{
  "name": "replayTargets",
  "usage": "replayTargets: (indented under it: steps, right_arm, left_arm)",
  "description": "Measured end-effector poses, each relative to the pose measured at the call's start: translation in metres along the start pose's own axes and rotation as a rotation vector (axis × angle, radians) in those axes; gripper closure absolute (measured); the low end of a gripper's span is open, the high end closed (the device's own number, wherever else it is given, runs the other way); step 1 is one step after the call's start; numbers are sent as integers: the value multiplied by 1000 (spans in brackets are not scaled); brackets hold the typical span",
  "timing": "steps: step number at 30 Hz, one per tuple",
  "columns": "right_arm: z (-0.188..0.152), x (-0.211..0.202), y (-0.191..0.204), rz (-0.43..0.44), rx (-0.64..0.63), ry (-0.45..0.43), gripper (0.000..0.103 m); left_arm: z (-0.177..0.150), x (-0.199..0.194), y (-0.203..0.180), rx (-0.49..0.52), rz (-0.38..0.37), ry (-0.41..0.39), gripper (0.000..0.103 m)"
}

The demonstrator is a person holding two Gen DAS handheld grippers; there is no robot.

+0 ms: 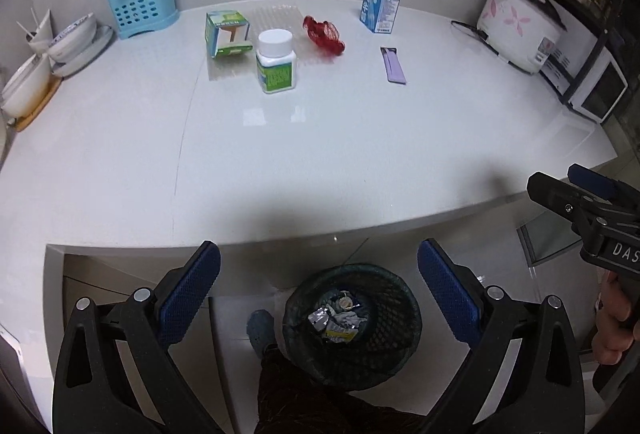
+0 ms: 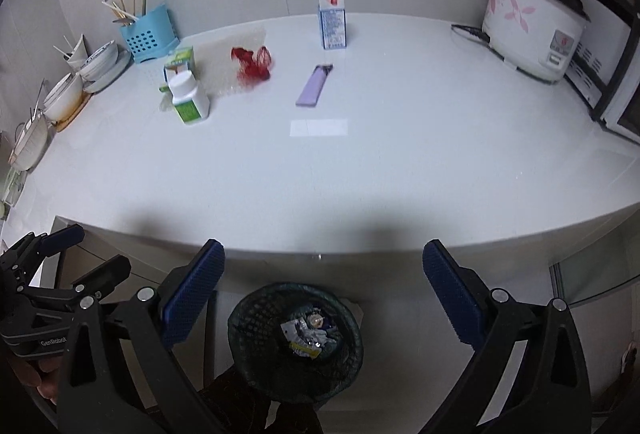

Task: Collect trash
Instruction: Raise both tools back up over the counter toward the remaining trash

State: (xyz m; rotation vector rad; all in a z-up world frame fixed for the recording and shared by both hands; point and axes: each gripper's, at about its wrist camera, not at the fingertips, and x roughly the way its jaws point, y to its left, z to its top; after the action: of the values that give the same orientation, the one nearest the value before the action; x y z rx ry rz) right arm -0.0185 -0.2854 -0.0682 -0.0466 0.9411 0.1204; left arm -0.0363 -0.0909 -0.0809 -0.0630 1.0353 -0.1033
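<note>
Both my grippers released, nothing held.
Left gripper (image 1: pixel 319 288) and right gripper (image 2: pixel 323 288) gaped over the mesh bin (image 1: pixel 394 354) below the counter's (image 1: pixel 280 162) near edge.

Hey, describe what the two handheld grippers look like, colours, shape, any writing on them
Both are black plastic tools with two angled fingers tipped in blue textured pads, joined by silver pivot bolts. The left gripper shows "GenRobot" in white lettering in the right wrist view. The right gripper carries white letters starting "DAS" in the left wrist view. No cables or sleeves are visible.
</note>
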Motion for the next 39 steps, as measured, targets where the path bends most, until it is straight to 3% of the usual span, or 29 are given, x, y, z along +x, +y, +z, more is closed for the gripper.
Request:
replayTargets:
  steps: [11, 21, 32, 39]
  right_arm:
    - [48, 2, 10, -11, -14, -26, 8]
    - [93, 21, 18, -22, -1, -21, 8]
    - [149, 94, 14, -77, 45, 77, 8]
    - [179, 153, 9, -98, 106, 165, 24]
  left_arm:
    - [48, -12, 21, -46, 12, -46, 6]
    - [90, 2, 49, -75, 39, -54, 6]
    - [130, 55, 65, -64, 43, -9, 6]
    - [152, 93, 65, -51, 26, 25, 7]
